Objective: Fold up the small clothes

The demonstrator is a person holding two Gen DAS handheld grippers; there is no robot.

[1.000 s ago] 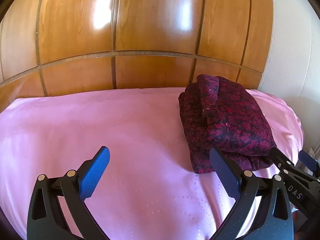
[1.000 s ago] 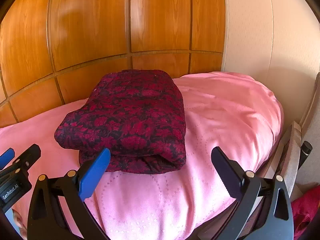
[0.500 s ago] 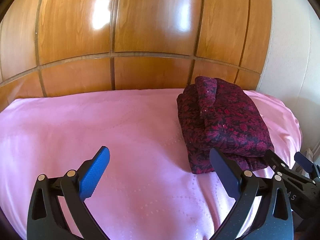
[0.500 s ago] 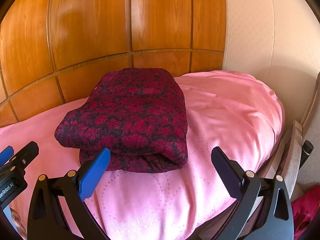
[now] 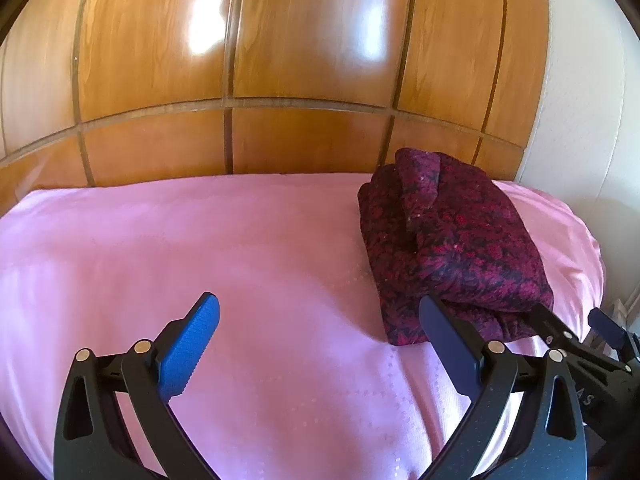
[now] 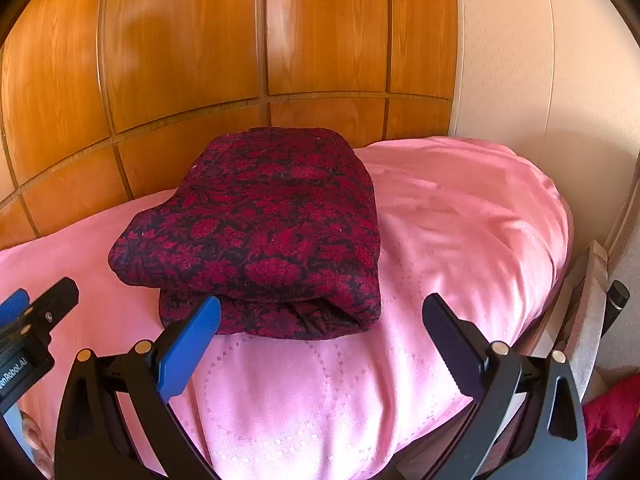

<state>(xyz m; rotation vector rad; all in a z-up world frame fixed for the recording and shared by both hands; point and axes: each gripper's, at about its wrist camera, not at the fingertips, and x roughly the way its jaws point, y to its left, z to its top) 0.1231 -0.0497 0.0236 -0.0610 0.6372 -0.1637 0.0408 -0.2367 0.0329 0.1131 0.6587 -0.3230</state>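
Observation:
A dark red and black patterned garment (image 5: 452, 248) lies folded into a thick bundle on the pink bedspread (image 5: 200, 248), toward the bed's right end. My left gripper (image 5: 320, 340) is open over bare bedspread, the bundle just beyond its right finger. The right gripper (image 6: 320, 340) is open too, with nothing between its fingers; the same garment (image 6: 264, 228) lies just ahead of it, its folded edge facing me. Each gripper shows at the edge of the other's view: the right gripper (image 5: 576, 332) and the left gripper (image 6: 36, 312).
Glossy wooden panels (image 5: 280, 80) rise behind the bed. A pale wall (image 6: 540, 60) stands to the right. Past the bed's right edge are a chair-like frame (image 6: 592, 300) and some red cloth (image 6: 612, 420) low down.
Both grippers have drawn back slightly from the folded garment, which lies still. Both stay open.

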